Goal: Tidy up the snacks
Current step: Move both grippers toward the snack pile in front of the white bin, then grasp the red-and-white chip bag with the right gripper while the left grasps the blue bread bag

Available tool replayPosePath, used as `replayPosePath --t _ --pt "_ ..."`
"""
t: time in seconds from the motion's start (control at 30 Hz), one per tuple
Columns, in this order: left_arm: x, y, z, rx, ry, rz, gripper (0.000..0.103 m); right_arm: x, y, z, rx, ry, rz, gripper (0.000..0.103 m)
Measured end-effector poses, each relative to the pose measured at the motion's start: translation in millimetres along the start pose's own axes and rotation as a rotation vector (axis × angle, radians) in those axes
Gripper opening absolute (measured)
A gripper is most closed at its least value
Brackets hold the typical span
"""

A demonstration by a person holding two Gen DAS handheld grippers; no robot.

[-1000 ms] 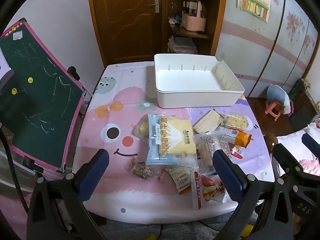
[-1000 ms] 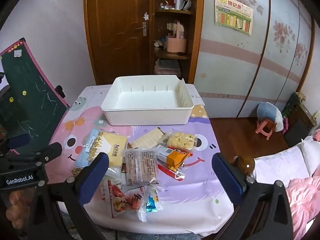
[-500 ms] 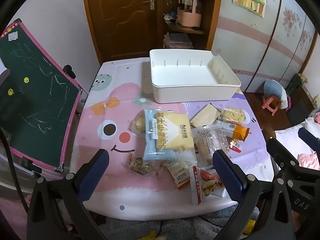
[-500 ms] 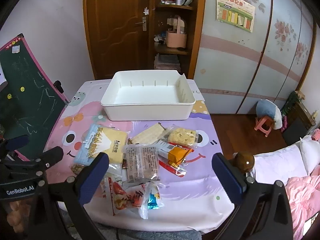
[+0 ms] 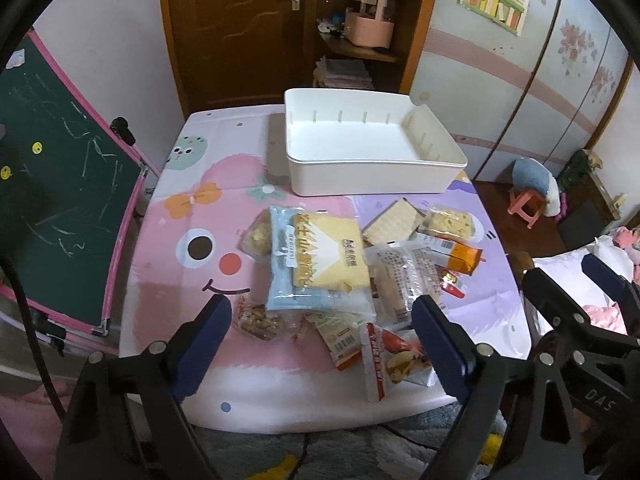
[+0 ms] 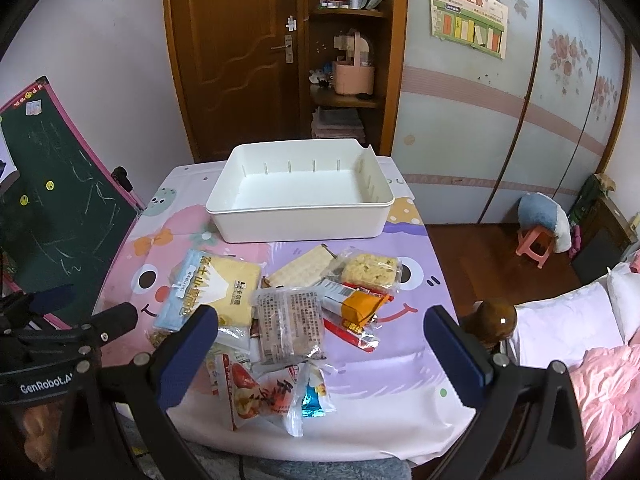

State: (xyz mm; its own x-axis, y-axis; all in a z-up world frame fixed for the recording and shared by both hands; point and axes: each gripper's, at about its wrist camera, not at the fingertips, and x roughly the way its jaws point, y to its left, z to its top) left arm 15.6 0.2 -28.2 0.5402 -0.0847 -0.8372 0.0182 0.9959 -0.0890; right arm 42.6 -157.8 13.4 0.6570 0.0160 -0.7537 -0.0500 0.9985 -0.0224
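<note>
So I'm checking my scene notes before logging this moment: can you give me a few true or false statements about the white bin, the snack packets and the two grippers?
1. The white rectangular plastic bin holds no snacks. True.
2. The left gripper is shut on a packet. False: it is open, holding nothing.
3. The large blue-and-yellow bread packet lies on the cartoon-print tablecloth, outside the bin. True.
4. The right gripper is open. True.
5. The orange-ended snack packet sits inside the bin. False: it lies in the pile in front of the bin.
</note>
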Motion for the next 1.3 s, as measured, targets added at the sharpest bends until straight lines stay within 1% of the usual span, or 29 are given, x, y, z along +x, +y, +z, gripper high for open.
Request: replayPosePath --t 0.2,0.3,0.4,0.47,0.5,0.53,0.57,0.63,0.67,0.77,0.83,0.93,1.0,1.07,1.1,1.2,1.3 --pt "-2.7 -4.3 1.3 0.019 -0.006 -0.039 0.091 -1.5 -5.3 4.7 0.015 -0.011 -0.007 0.103" --pt "-8.1 -3.1 2.5 0.017 -0.029 -0.041 0.091 -1.8 -9.3 6.4 0.037 -0.016 -0.014 0.103" --pt "-11.9 -0.1 5.0 0.015 -0.05 -0.009 0.091 -2.6 -11.8 5.6 0.055 -0.014 0.0 0.103" --pt "-10.6 4.2 7.0 0.006 -0.048 0.029 0.092 -4.3 -12.7 2.7 0.057 -0.013 0.02 0.103" --pt "-9.6 7.1 7.8 0.0 -0.045 0.034 0.092 -4.3 -11.9 1.4 0.055 -0.008 0.033 0.103" --pt "-8.6 9.8 7.8 -0.008 -0.043 0.026 0.092 -3.6 -10.3 0.1 0.046 0.0 0.044 0.103" --pt "-8.5 15.3 7.6 -0.026 -0.045 0.002 0.092 -2.7 -8.8 -0.9 0.035 0.01 0.053 0.103" --pt "-10.4 21.4 5.5 -0.051 -0.067 -0.034 0.092 -0.7 -5.0 -3.3 0.01 0.027 0.064 0.103" --pt "-12.0 23.4 4.0 -0.054 -0.081 -0.041 0.092 -0.2 -3.5 -5.4 0.005 0.031 0.068 0.103" --pt "-16.1 21.0 -0.9 -0.013 -0.113 -0.001 0.092 2.1 -3.5 -9.0 -0.004 0.045 0.074 0.102" --pt "-16.7 20.6 -2.8 0.006 -0.118 0.009 0.092 6.0 -3.7 -12.0 0.003 0.066 0.085 0.095" --pt "-14.7 22.2 -6.6 0.028 -0.107 0.021 0.092 15.0 -4.1 -18.3 0.009 0.105 0.102 0.092" --pt "-12.3 24.9 -10.1 0.038 -0.1 0.023 0.092 21.5 -5.9 -20.2 0.018 0.125 0.106 0.092" --pt "-9.1 27.6 -13.7 0.044 -0.103 0.032 0.092 26.2 -7.5 -21.1 0.016 0.126 0.097 0.092" --pt "-6.9 28.7 -15.5 0.048 -0.103 0.036 0.092 28.9 -6.7 -22.2 -0.001 0.123 0.08 0.092" --pt "2.6 32.8 -20.8 0.056 -0.089 0.041 0.092 37.2 -0.4 -30.4 -0.045 0.128 0.065 0.092" --pt "16.4 36.7 -24.6 0.068 -0.064 0.034 0.092 51.3 7.5 -42.9 -0.078 0.178 0.106 0.092"
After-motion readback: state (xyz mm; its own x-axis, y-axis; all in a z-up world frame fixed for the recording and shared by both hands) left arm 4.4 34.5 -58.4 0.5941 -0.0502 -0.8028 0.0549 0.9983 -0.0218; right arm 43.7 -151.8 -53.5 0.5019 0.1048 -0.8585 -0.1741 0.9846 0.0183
